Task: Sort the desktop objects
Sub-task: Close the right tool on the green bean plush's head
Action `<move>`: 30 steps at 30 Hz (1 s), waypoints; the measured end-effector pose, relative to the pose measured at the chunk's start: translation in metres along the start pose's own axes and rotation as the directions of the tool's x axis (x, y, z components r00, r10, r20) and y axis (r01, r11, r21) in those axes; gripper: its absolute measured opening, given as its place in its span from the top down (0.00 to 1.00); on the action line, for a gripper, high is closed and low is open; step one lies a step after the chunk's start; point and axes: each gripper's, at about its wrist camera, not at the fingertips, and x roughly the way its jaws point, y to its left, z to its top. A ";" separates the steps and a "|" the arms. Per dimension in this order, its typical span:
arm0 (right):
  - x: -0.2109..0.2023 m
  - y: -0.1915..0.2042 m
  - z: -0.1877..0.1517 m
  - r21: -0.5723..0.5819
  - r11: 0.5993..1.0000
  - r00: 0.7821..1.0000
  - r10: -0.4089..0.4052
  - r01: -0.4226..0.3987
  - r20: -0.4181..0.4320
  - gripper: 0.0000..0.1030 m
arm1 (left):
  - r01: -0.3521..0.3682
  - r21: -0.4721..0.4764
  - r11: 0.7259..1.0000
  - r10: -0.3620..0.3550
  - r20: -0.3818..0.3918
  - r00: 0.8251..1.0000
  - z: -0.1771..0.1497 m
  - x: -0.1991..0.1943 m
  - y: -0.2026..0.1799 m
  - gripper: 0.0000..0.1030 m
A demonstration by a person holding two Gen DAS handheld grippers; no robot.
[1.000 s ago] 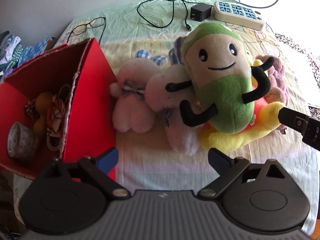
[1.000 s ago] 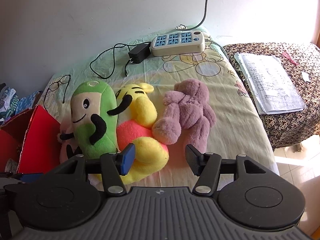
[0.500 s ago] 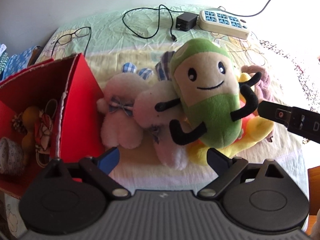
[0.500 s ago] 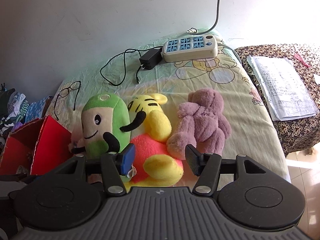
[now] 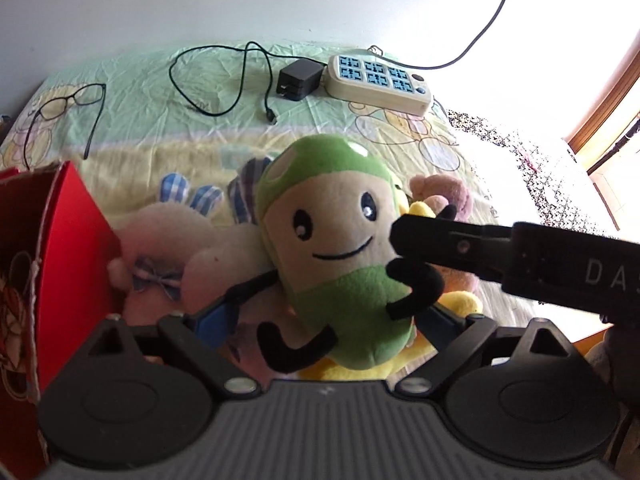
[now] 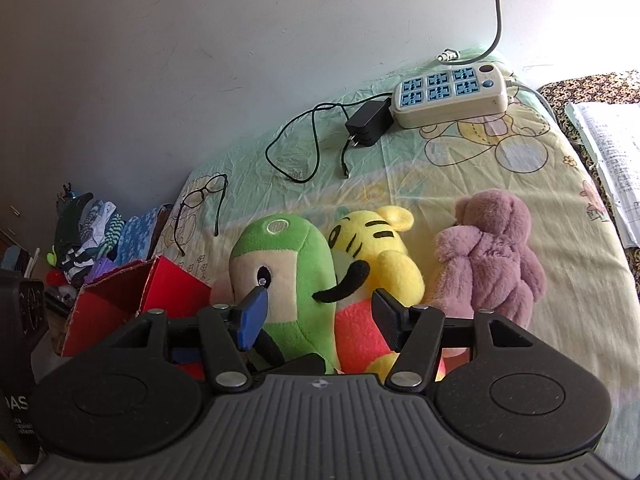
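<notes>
Fuzzy green plush (image 5: 340, 276) between parted left gripper (image 5: 324, 320) fingers, right gripper (image 6: 316, 316) apparently just widening, contact unclear

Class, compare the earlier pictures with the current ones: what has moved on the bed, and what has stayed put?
Both hand-held grippers closed in on the green plush: the left hand-held gripper now straddles its lower body, and the right hand-held gripper has swung in from the right. Neither visibly grips it. The other plush toys, red box, glasses and power strip stayed put.
</notes>
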 end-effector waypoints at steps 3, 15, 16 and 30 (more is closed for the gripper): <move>0.010 0.002 0.002 0.000 1.000 1.000 0.016 -0.016 -0.010 0.41 | 0.009 -0.002 1.000 -0.009 0.010 1.000 0.002 0.001 0.003 0.08; 0.023 -0.003 0.001 0.033 0.995 0.995 0.093 -0.091 -0.033 0.44 | -0.032 -0.001 0.999 0.032 0.019 0.999 0.006 0.006 0.001 0.14; 0.022 -0.001 0.001 0.026 0.995 0.995 0.099 -0.098 -0.029 0.46 | -0.034 -0.002 0.999 0.034 0.018 0.999 0.006 0.006 0.000 0.14; 0.004 0.006 -0.005 -0.011 0.995 0.995 0.098 -0.098 -0.026 0.58 | 0.007 0.013 1.000 -0.007 0.020 1.000 -0.002 -0.011 -0.009 0.36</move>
